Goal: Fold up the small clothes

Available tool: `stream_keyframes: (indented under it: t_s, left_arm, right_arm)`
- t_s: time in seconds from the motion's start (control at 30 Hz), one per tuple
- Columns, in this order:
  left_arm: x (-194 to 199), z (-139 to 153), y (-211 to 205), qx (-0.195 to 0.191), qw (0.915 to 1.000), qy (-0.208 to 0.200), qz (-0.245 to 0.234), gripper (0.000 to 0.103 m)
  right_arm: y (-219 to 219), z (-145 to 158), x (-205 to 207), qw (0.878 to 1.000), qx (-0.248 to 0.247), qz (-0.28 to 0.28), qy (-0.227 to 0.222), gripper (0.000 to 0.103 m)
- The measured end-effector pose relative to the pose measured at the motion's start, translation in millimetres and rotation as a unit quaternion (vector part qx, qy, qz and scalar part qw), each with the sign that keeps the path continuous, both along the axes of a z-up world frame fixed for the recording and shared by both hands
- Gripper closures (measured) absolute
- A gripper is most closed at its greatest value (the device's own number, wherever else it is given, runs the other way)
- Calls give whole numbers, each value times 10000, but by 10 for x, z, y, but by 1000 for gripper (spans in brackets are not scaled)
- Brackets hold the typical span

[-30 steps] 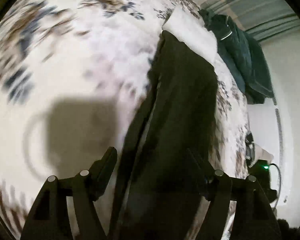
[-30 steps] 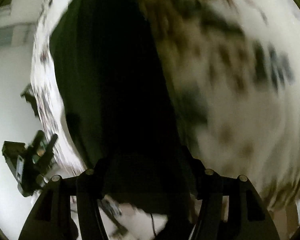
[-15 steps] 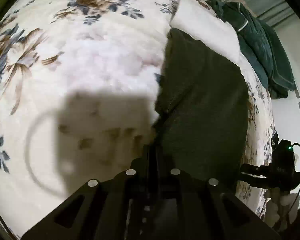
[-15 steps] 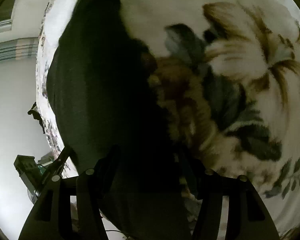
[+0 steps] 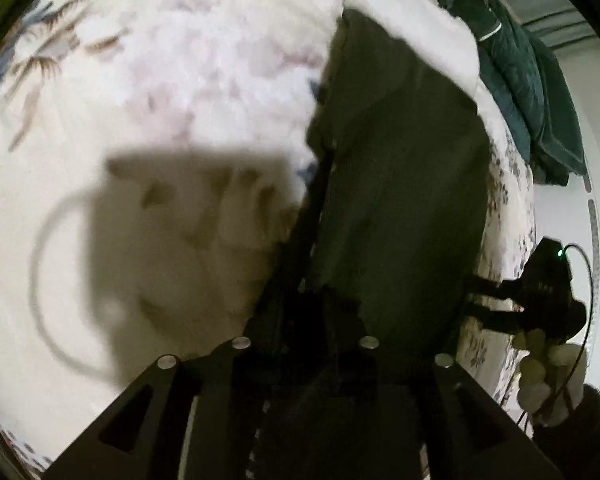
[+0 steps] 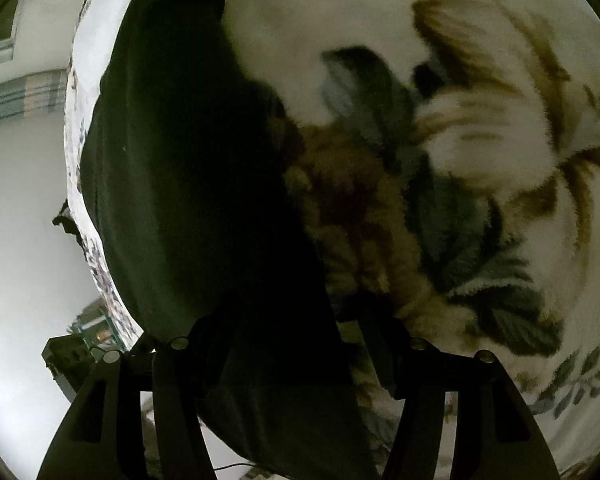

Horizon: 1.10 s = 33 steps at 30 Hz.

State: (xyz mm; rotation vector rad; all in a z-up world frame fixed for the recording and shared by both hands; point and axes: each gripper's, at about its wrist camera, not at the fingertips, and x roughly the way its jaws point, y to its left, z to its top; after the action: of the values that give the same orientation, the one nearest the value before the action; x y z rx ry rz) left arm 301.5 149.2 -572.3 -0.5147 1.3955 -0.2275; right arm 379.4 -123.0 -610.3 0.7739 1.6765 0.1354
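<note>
A dark green garment [image 5: 400, 184] lies on a floral fleece blanket [image 5: 180, 80]. In the left wrist view my left gripper [image 5: 304, 300] is shut on the garment's near edge, which runs up between the fingers. In the right wrist view the same dark garment [image 6: 172, 168] fills the left half. My right gripper [image 6: 292, 320] stands open with its fingers either side of the cloth's near edge, low over the blanket [image 6: 480, 160].
A white folded cloth [image 5: 412, 28] lies just beyond the dark garment. A dark teal jacket [image 5: 532, 92] lies at the bed's far right. A black device with a green light [image 5: 548, 280] stands off the bed's edge.
My left gripper has closed from wide open onto the garment's edge. My right gripper has stayed open and come down close to the blanket beside the garment.
</note>
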Motion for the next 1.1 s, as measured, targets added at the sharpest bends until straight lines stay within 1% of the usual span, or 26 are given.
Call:
stream_keyframes:
  t_s: [0.13,0.17,0.2,0.33,0.37,0.43,0.5,0.53,0.57,0.6,0.63,0.67,0.7,0.73,0.77,0.8,0.83,0.87,0.9,0.93,0.97,1.0,1.03,1.07,1.1]
  left_arm:
    - [-22,-29,-58,83,9999,-119,-10,89]
    - [-38,-11,-53,132,9997,-186,31,96]
    - [-55,8,-40,165,9996,-230,69,98]
    - [-112,124,48,198,9986,-438,198,99]
    - [-119,163,74,259,9983,-480,201,99]
    - [-112,177,124,204,9986,-468,158,99]
    - [-89,147,157,259,9988,-394,94,99]
    - [-70,133,149,452,9983,-374,8,99]
    - [-52,123,117,791,9961,-361,-116,102]
    - [-32,93,110,1105,9931,-293,-260,102]
    - [-25,71,149,1008,9945,-222,-161,102]
    - [-39,62,239,716,9973,-146,56,102]
    - [-63,58,329,232,9993,-74,299,100]
    - [-92,65,383,-128,9989,-36,441,100]
    - [-132,84,420,-329,9978,7,580,97]
    - [-165,99,431,-436,9970,36,643,85]
    - [-187,101,425,-560,9963,41,655,78]
    - [-211,102,396,-645,9958,11,649,58]
    - [-225,96,364,-611,9962,10,626,51]
    - [-237,64,295,-537,9970,39,551,50]
    - [-251,23,228,-520,9976,82,455,52]
    - [-264,-22,123,-381,9988,117,294,58]
    - [-251,-24,68,-172,9996,137,175,75]
    - [-264,-43,-13,125,9998,134,3,97]
    - [-266,-39,-30,220,9997,88,-45,97]
  right_arm:
    - [25,-24,-19,10000,-15,87,22,41]
    - [46,-38,-6,10000,-12,72,34,41]
    - [69,-51,11,10000,7,20,48,41]
    - [-38,-34,-72,10000,36,26,54,41]
    - [-20,-30,-64,10000,30,42,41,41]
    - [-10,-21,-67,10000,17,83,18,41]
    - [0,-16,-68,9999,12,107,11,41]
    - [-75,1,-131,9999,20,112,8,41]
    - [-69,4,-126,9999,25,110,7,41]
    - [-67,10,-123,9999,25,118,3,41]
    - [-93,20,-146,9999,27,117,2,41]
    - [-93,25,-146,9999,35,123,1,41]
    - [-102,27,-153,9999,43,124,3,41]
    - [-121,29,-172,9999,53,124,4,41]
    - [-132,29,-180,9999,67,117,8,41]
    - [-144,27,-191,9999,87,106,13,41]
    - [-155,22,-202,9999,99,103,19,41]
    - [-163,18,-210,9999,106,96,22,41]
    - [-167,12,-218,9999,109,92,28,41]
    - [-168,8,-221,9999,105,96,32,41]
    - [-170,2,-224,9999,101,100,39,41]
    - [-169,1,-225,9999,94,101,48,41]
    - [-168,0,-224,9999,86,112,58,41]
    - [-172,0,-222,9999,78,124,66,41]
    - [-180,2,-216,9999,80,130,74,41]
